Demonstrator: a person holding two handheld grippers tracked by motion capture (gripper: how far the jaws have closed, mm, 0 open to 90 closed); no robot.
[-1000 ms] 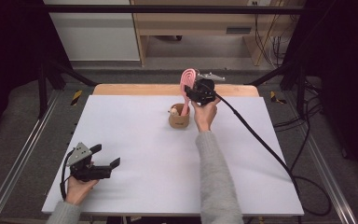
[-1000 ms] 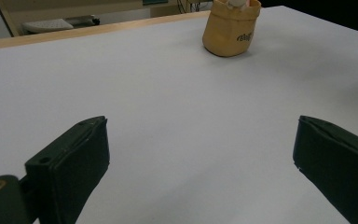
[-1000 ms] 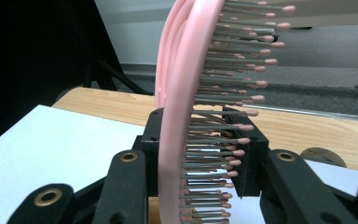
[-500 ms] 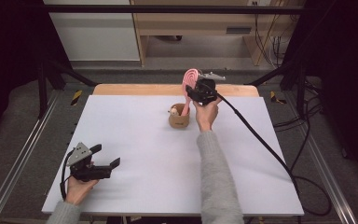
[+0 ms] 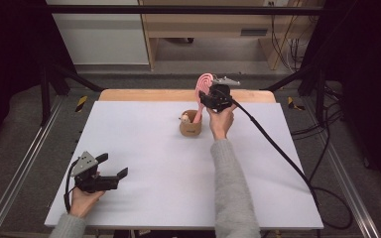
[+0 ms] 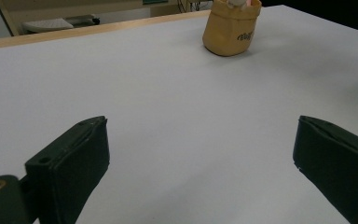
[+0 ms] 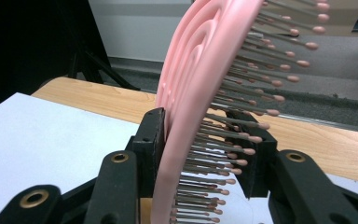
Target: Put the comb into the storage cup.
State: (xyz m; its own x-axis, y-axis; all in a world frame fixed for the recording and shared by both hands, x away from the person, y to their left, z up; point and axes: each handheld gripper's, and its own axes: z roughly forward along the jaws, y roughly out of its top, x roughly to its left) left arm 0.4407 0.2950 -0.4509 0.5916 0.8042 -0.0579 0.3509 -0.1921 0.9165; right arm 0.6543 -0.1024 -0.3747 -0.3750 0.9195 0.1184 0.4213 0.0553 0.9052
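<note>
Overhead, white table (image 5: 144, 148), seemingly dim room.

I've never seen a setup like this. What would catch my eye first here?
Probably the pink hairbrush, held upright in the right gripper near the table's far edge, its handle reaching down into a small tan pouch. In the right gripper view the jaws clamp the brush, bristles to one side. The left gripper waits open near the white table's front left corner.

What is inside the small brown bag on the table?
The brown bag holds the handle of the pink hairbrush, which the right gripper clamps, and a small pale object at its rim. Its deeper contents are hidden.
</note>
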